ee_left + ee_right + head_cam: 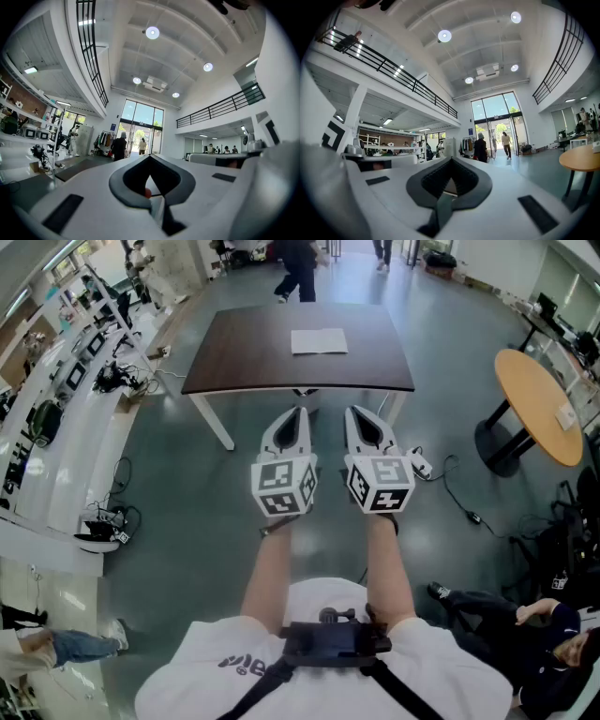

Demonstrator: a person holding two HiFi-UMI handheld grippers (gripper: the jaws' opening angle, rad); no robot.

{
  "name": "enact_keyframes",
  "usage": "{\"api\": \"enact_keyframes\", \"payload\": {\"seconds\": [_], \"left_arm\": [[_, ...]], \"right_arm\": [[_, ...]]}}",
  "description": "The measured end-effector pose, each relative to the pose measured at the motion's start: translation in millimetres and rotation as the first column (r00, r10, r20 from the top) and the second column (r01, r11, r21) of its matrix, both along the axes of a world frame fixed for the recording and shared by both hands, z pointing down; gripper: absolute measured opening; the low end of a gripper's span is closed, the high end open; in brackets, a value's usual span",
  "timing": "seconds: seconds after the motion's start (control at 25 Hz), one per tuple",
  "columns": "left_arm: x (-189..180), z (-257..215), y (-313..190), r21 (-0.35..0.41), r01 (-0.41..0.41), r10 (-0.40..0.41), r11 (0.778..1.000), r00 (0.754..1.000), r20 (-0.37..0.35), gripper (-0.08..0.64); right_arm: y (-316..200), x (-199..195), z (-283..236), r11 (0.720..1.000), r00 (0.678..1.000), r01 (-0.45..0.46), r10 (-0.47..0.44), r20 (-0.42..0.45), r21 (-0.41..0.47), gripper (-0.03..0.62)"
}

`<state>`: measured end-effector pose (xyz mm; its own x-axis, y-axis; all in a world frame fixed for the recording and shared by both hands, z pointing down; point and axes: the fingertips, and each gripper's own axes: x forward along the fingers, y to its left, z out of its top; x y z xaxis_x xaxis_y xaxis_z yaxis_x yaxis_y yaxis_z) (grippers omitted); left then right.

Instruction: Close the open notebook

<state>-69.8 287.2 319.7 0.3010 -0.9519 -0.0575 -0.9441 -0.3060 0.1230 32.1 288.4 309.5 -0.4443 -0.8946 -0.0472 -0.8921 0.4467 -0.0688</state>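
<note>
Dark rectangular counter [244, 362] on white legs stands in the middle of a high, bright hall with a grey floor. The notebook [319, 340] lies open and flat on it, pale pages up, toward the far side of the top and roughly central, well apart from both claws.

Left claw [301, 412]: held level, short of the counter's near edge, pointing toward it. Jaws clenched tip to tip, gripping no object.

Right claw [352, 412]: just beside the left, parallel to it, same attitude. Jaws likewise closed together and empty.

A power strip [419, 465] with a trailing cable lies on the floor to the right of the claws. Further right stands a round wooden-topped counter [539, 404]. A person [298, 268] walks beyond the dark counter's far edge.
</note>
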Motion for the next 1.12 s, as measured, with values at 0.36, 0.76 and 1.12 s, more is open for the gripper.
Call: {"api": "enact_keyframes", "payload": {"seconds": [0.36, 0.76, 1.12], "left_arm": [[45.2, 8.5, -1.4, -0.005, 0.029, -0.029, 1.000, 0.997, 0.077, 0.006], [32.2, 26.1, -10.2, -0.016, 0.093, -0.090, 0.996, 0.990, 0.108, 0.006], [-10.9, 29.5, -78.8, -0.005, 0.131, -0.130, 0.991, 0.985, 0.111, 0.006]], "right_arm": [[-3.7, 43.5, 15.9, 1.000, 1.000, 0.001, -0.001, -0.022, -0.025, -0.003], [-18.3, 59.0, 32.0, 1.000, 0.999, 0.029, -0.029, -0.029, 0.001, -0.003], [-100.7, 81.8, 42.3, 1.000, 0.999, -0.020, 0.020, -0.039, -0.005, -0.003]]}}
